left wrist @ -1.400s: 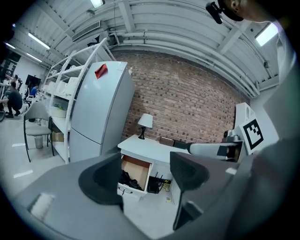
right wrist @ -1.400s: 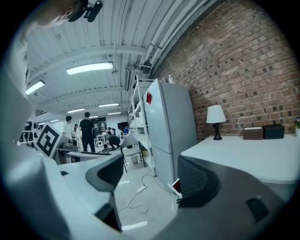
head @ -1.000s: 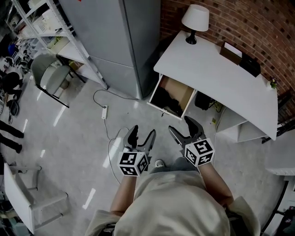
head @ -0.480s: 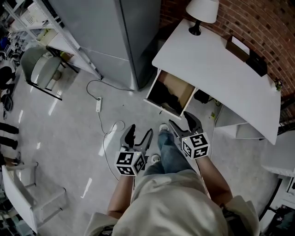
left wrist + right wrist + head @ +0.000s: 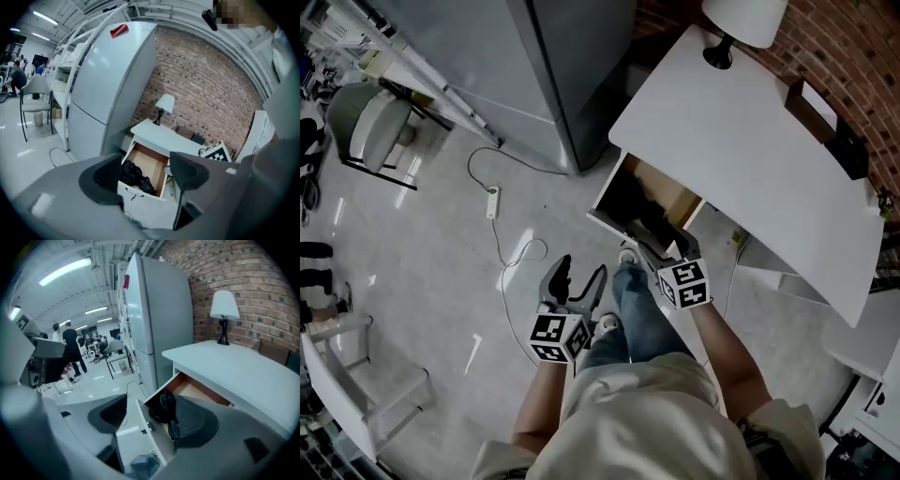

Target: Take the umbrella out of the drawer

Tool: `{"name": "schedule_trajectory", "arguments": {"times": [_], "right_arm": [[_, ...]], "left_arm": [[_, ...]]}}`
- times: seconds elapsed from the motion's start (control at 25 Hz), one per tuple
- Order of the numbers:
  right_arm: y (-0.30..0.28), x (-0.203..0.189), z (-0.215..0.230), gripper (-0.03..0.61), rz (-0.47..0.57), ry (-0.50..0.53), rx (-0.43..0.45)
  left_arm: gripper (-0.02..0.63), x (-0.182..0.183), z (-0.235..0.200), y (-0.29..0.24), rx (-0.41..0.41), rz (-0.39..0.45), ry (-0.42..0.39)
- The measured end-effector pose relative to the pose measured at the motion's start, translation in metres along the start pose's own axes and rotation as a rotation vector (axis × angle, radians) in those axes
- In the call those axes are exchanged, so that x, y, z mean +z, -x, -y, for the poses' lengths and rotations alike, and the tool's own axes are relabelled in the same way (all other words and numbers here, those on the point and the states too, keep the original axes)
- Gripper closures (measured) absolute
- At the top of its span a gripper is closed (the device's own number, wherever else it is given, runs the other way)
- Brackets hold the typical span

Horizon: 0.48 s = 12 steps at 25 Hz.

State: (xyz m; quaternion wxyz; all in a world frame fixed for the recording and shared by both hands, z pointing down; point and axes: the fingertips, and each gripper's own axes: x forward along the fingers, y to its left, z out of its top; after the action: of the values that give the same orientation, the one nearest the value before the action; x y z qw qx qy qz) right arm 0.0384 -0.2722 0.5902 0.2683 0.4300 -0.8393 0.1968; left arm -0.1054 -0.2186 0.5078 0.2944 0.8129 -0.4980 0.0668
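Spotted the umbrella [image 5: 163, 408]: black, all crumpled and bunched up, more a lump of dark folds than anything tidy, handle impossible to pick out. Lying in the pulled-out drawer [image 5: 136, 439] with the pale wooden bottom, shoved toward the white front panel, right ahead of the right hand-held gripper [image 5: 152, 417] and a touch below it. Framed between that one's jaws in the right gripper view, along with the drawer front. Jaws wide apart there, clamped on nothing; can't tell whether the right-side one grazes the fabric. Same story from the head view: poking out over the drawer's front edge.

Off to its left and further back from the drawer, the left hand-held gripper [image 5: 581, 274], jaws spread as well, holding nothing, hanging above the floor [image 5: 441, 234], umbrella well ahead of it.

Beyond the right hand-held gripper, a white bench [image 5: 741, 159] over the drawer, a lamp [image 5: 745, 19] at its far end, a brick wall [image 5: 853, 56] behind. Ahead-left of the left one, a grey fridge [image 5: 572, 66], plus a cable [image 5: 502, 253] looping on the floor.
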Motion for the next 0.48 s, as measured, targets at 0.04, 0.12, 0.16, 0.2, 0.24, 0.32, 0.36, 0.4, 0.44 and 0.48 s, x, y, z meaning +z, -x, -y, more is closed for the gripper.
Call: {"name": "schedule_trajectory", "arguments": {"times": [0.04,0.12,0.16,0.2,0.24,0.32,0.36,0.4,0.44,0.48], "right_arm": [[-0.012,-0.005,0.006,0.262,-0.023,0.002,0.005],[-0.035,-0.017,0.017,0.259,-0.069,0.015,0.013],[-0.047,-0.023,0.022,0.258,-0.090,0.026,0.017],[-0.058,-0.028,0.027,0.255,-0.110,0.039,0.022],[-0.069,-0.034,0.033,0.253,-0.131,0.049,0.028],[-0.090,-0.046,0.042,0.244,-0.171,0.054,0.041],[-0.100,-0.053,0.047,0.241,-0.189,0.048,0.047],[-0.108,-0.060,0.051,0.239,-0.206,0.039,0.050],[-0.117,-0.066,0.055,0.236,-0.221,0.033,0.054],[-0.125,-0.072,0.059,0.232,-0.235,0.032,0.059]], "left_arm": [[0.305,0.000,-0.003,-0.007,0.001,-0.005,0.012],[0.305,-0.001,-0.009,-0.020,0.007,-0.024,0.029],[0.305,-0.002,-0.012,-0.026,0.013,-0.034,0.031],[0.305,-0.003,-0.015,-0.033,0.017,-0.039,0.031],[0.305,-0.004,-0.017,-0.040,0.019,-0.042,0.034],[0.305,-0.006,-0.019,-0.052,0.023,-0.049,0.037],[0.305,-0.007,-0.021,-0.058,0.027,-0.053,0.035],[0.305,-0.009,-0.023,-0.063,0.029,-0.056,0.036],[0.305,-0.010,-0.024,-0.068,0.031,-0.058,0.040],[0.305,-0.011,-0.026,-0.073,0.034,-0.060,0.044]]}}
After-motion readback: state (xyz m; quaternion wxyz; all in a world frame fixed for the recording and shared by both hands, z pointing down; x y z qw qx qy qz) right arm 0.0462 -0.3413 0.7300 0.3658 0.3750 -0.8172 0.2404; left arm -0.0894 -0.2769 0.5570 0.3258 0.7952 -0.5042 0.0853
